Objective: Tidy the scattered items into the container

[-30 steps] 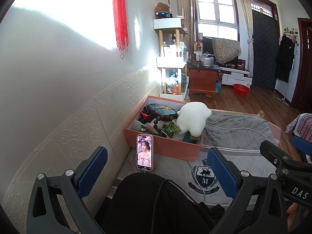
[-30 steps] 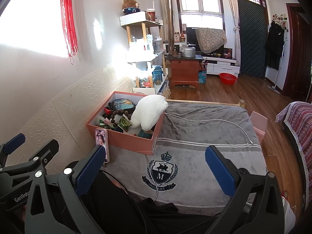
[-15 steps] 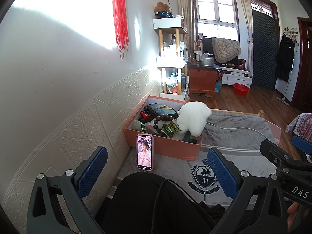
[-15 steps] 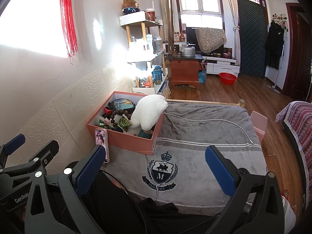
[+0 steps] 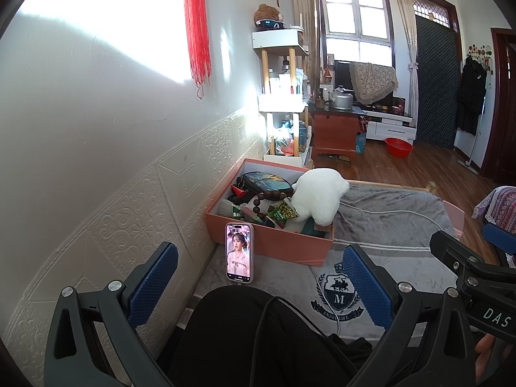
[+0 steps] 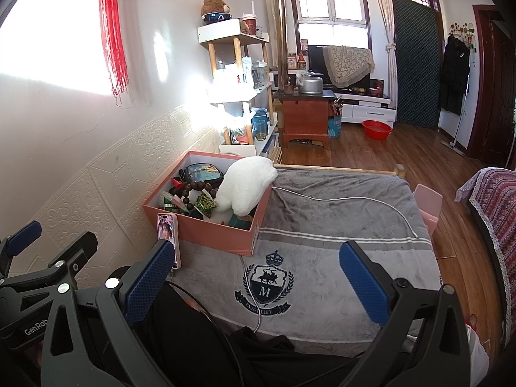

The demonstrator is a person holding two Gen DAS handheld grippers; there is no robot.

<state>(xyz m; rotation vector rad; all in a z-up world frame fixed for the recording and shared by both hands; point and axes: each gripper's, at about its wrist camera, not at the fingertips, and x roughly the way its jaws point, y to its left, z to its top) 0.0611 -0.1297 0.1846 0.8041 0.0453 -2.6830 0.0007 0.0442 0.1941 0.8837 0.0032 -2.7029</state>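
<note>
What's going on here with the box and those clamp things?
A person on a grey blanket holds a two-finger gripper in each hand, tidying loose items into a pink box. The box already holds a white plush, beads and snack packets. The left gripper and right gripper are open and empty. A phone leans against the box.

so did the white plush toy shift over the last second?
No. The white plush toy lies across the pink box's right wall as before, same spot against the bead bracelet.
</note>
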